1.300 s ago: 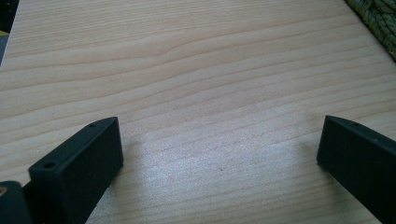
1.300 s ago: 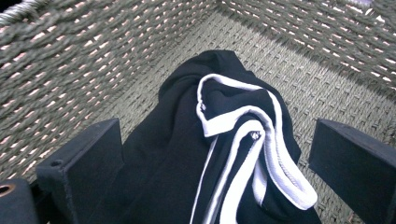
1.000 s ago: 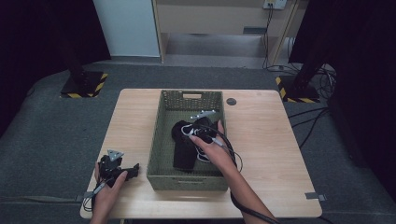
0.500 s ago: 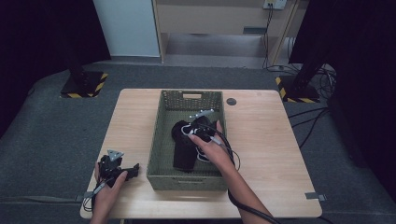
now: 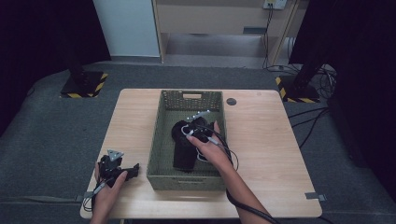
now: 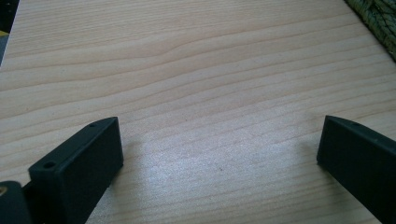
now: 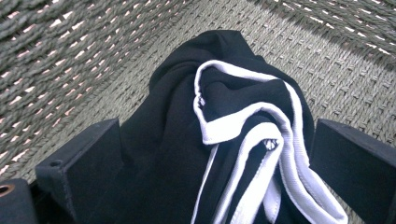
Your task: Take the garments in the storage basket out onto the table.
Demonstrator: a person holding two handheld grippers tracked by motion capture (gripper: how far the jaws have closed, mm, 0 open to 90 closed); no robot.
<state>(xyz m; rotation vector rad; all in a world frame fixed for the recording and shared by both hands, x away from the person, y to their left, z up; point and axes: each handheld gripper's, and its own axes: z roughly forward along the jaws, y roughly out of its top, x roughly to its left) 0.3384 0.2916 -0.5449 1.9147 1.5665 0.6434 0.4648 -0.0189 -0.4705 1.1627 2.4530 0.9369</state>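
A green woven basket stands mid-table on the wooden table. Inside it lies a black garment with white trim. My right gripper is down in the basket over the garment. In the right gripper view its jaws stand open, with the garment's bunched end between them on the basket floor. My left gripper rests near the table's front left corner, beside the basket. Its jaws are open over bare wood, and the basket's corner shows at the top right.
A small dark round disc sits on the table just right of the basket's far corner. Bare wood lies left and right of the basket. Two stand bases with yellow-black stripes sit on the floor beyond the table.
My right gripper has edged slightly left and farther in over the garment. The left gripper has stayed still.
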